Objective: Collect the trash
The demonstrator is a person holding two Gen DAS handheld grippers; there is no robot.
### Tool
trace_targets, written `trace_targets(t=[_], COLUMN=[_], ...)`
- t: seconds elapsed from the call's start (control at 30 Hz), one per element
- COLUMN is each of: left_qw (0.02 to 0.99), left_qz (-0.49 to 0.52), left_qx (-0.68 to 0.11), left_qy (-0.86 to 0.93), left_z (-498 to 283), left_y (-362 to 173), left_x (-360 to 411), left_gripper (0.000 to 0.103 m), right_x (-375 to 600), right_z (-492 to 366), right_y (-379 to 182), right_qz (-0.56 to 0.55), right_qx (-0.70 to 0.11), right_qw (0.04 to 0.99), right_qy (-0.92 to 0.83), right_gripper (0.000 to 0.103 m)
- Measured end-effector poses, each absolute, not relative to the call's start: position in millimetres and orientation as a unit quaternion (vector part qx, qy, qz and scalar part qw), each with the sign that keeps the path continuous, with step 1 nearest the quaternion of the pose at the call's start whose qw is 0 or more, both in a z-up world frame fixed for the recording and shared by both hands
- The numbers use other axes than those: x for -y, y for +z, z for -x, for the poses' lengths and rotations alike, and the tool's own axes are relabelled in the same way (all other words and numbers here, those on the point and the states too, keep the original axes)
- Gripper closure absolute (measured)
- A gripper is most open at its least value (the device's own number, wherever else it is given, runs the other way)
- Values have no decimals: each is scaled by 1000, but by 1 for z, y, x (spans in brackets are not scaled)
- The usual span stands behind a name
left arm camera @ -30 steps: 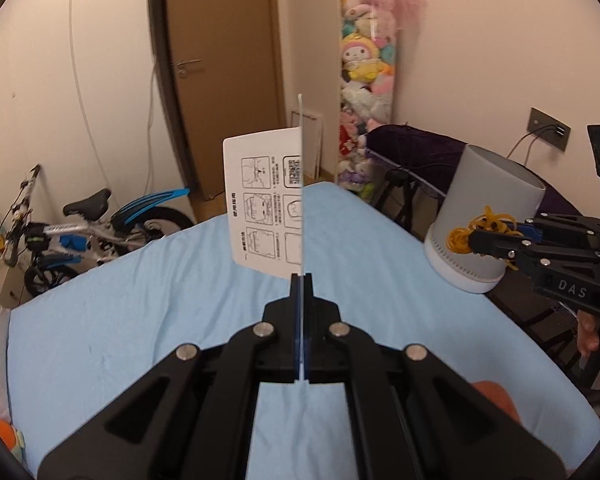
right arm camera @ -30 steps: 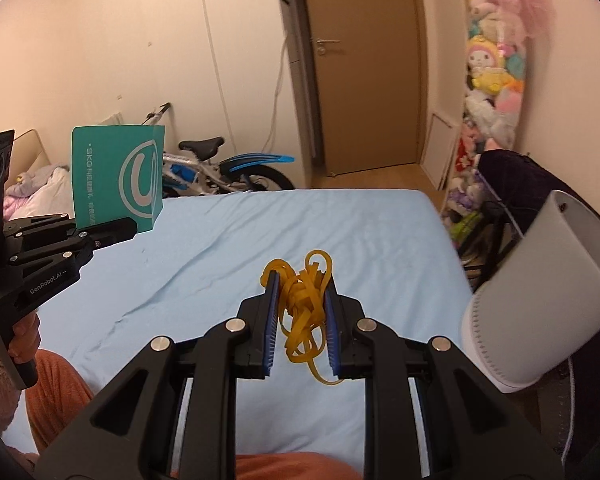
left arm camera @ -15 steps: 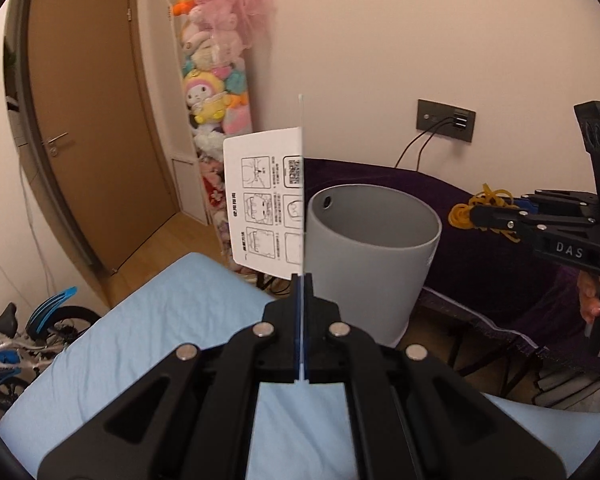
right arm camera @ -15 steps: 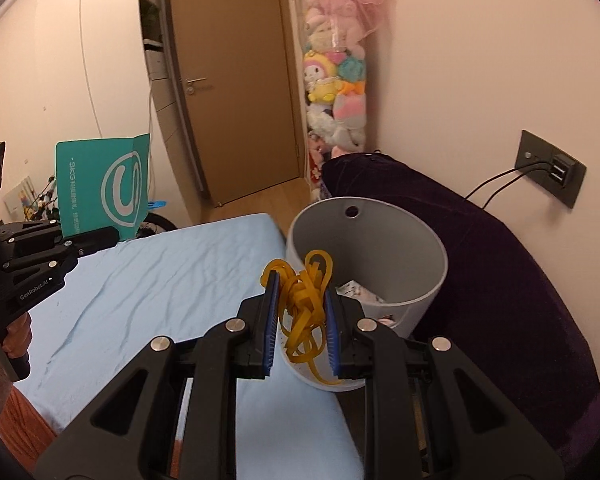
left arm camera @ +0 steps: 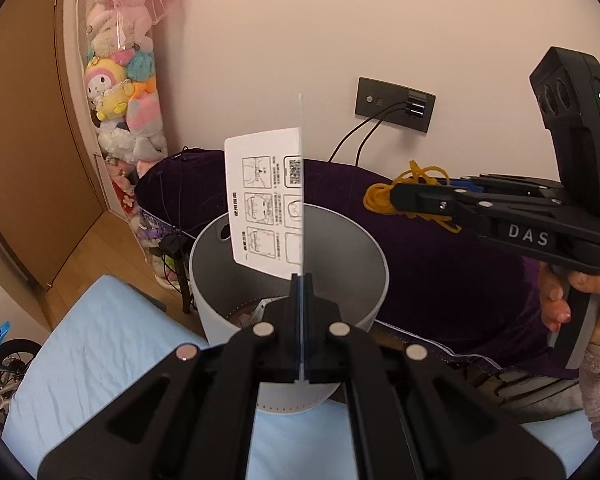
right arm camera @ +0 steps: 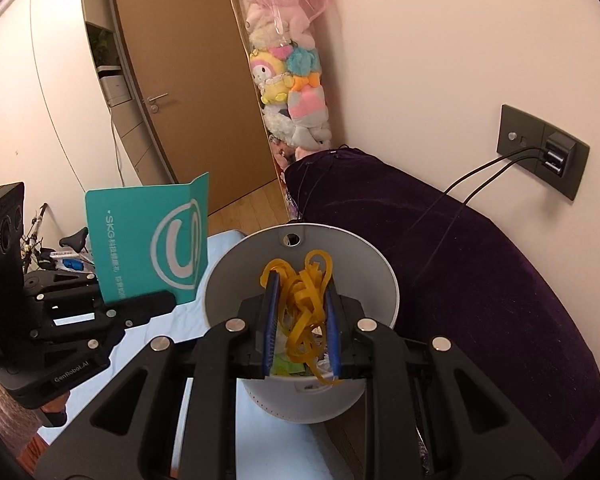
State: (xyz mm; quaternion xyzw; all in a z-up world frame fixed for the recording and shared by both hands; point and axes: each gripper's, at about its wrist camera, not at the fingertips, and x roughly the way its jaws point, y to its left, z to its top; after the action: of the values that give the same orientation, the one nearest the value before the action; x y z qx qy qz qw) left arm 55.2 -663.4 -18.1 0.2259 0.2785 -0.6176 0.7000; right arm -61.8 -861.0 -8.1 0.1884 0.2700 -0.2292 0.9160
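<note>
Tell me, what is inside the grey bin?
Inside the grey bin lie pale scraps and a yellow-green piece. The rubber bands and right gripper cover the rest.

1. Folded card [left arm camera: 266,204]: thin and stiff, white inside with printed instruction drawings and a QR code, teal outside with a white ring logo and the letters SKG. It stands upright on edge, pinched at its bottom edge, above the near rim of the bin.
2. Tangle of yellow rubber bands [right arm camera: 302,300]: a loose knot of flat loops, squeezed at its middle, loops sticking up and strands dangling over the bin's mouth.
3. Grey trash bin [right arm camera: 376,276]: round, open-topped, with a small hole near the rim, standing beside the bed's corner; paper scraps lie inside.
</note>
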Motion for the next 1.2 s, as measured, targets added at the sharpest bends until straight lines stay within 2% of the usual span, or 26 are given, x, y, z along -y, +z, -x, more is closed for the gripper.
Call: trace_targets(t=[0.07, 0.1, 0.13, 0.17, 0.2, 0.27, 0.33, 0.37, 0.6, 0.73, 0.8, 1.0, 1.2], left_qw=[695, 692, 690, 691, 694, 695, 700, 704, 715, 727, 735, 765, 800], left_qz=[-228, -228, -231, -235, -238, -240, -237, -235, -236, -242, -243, -235, -217], left_qx=[-287, -292, -298, -303, -308, -318, -320, -316, -309, -309, -310, -326, -339], left_qy=[-619, -619, -617, -612, -606, -599, -593, -591, -581, -564, -552, -504, -444], left_z=[-59, -62, -64, -67, -69, -73, -75, -75, -76, -73, -73, -84, -102], left_y=[-21, -22, -25, -26, -29, -31, -33, -32, -25, -21, -18, -10, 0], left_x=[672, 673, 677, 678, 680, 682, 679, 676, 654, 630, 614, 554, 475], left_gripper=[102, 98, 97, 97, 96, 83, 53, 50, 48, 34, 33, 33, 27], right_x=[871, 875, 880, 883, 886, 886, 885, 883, 858, 832, 816, 756, 679], right_z=[52, 48, 44, 40, 38, 35, 35, 35, 36, 34, 33, 26, 4], right_y=[-14, -16, -19, -21, -24, -27, -28, -28, -16, -4, 2, 13, 10], right_qz=[-193, -198, -204, -207, -209, -211, -216, -214, -191, -179, -171, -156, -129], right_qx=[-280, -286, -291, -294, -291, -291, -288, -288, -295, -305, -308, -314, -331], right_qw=[914, 912, 909, 906, 905, 904, 904, 905, 910, 911, 913, 923, 930], right_qy=[-222, -219, -218, -224, -230, -233, -230, -229, -218, -211, -205, -159, -95], right_gripper=[82, 76, 68, 50, 45, 45, 45, 45, 45, 41, 38, 35, 28])
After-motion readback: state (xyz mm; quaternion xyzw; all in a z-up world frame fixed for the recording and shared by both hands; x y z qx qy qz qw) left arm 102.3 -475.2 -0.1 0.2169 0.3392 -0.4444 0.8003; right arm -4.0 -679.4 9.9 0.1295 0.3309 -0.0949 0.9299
